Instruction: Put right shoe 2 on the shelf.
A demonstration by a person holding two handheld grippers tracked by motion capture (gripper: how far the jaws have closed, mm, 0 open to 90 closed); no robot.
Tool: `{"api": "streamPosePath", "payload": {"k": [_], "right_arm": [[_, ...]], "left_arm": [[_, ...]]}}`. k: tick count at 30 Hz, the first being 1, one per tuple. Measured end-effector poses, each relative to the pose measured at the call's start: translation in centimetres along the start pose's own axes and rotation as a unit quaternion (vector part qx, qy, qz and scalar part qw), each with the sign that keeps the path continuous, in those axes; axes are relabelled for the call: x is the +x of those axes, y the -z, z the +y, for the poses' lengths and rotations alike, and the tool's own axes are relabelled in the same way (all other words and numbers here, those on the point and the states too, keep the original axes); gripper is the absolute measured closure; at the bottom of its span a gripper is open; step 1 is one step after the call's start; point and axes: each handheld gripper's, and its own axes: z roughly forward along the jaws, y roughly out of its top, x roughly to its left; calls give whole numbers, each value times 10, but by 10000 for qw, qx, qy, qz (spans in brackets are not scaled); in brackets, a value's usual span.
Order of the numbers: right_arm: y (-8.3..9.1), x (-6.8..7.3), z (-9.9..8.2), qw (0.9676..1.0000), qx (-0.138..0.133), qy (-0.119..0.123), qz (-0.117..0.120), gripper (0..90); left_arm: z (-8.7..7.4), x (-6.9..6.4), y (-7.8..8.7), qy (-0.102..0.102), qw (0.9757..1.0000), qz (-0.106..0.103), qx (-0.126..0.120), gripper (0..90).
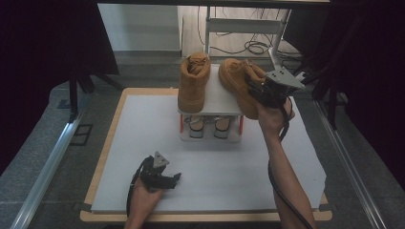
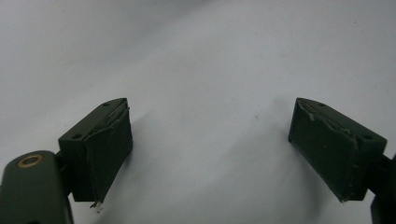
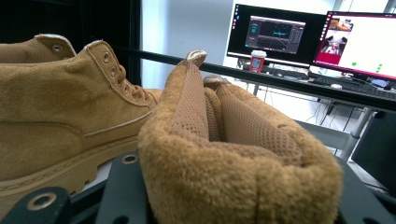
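the right tongs point(image 1: 255, 90) grip the collar of the right boot point(image 1: 239, 81) at one o'clock on the rack point(image 1: 217, 102); the left tongs point(image 1: 165, 181) rest wide open and empty on the counter point(image 1: 215, 162) at seven o'clock.

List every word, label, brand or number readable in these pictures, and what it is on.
None can be read.
Left monitor: interface text, too small and blurred.
Right monitor: window contents, too blurred.
Red cup: a marking, too small.
Boots: no brand or label shows.
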Motion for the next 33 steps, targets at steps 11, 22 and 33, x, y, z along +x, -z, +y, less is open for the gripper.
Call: {"api": "streamPosePath", "payload": {"k": [11, 22, 33], "right_arm": [[-16, 6, 0, 10000, 17, 22, 39, 523], [-30, 10, 0, 10000, 25, 35, 32, 512], [-31, 9, -4, 9999, 93, 80, 109, 265]], "left_arm": [[0, 0, 0, 13, 10000, -2, 0, 134], [0, 0, 0, 10, 10000, 1, -2, 135], [0, -1, 0, 8, 10000, 9, -6, 135]]}}
